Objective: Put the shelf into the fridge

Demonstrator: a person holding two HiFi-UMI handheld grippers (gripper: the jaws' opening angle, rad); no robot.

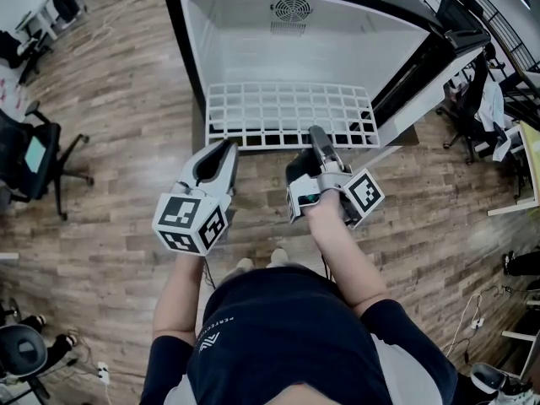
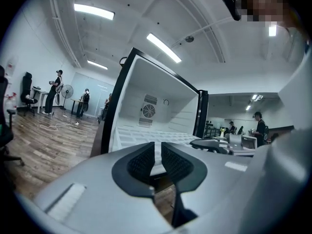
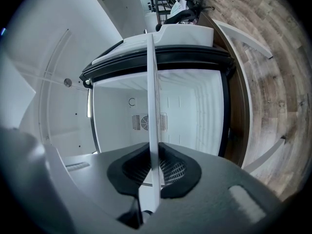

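The open fridge point(image 1: 196, 49) has a bare white inside with a fan grille at the back. A white wire shelf point(image 1: 287, 112) lies flat in its lower part, its front edge sticking out toward me. My right gripper point(image 1: 317, 133) is shut on that front edge, right of the middle. In the right gripper view the shelf point(image 3: 152, 101) runs edge-on between the pads of the right gripper point(image 3: 154, 172). My left gripper point(image 1: 228, 148) is by the shelf's front left corner, shut with only a thin slit and holding nothing. The left gripper view shows the left gripper point(image 2: 157, 155) and the shelf point(image 2: 146, 133) beyond it.
The fridge door point(image 1: 439, 53) stands open at the right. Office chairs point(image 1: 34, 154) are on the wooden floor to the left, and more chairs and desks point(image 1: 481, 99) to the right. Far off in the left gripper view stand people point(image 2: 56, 89).
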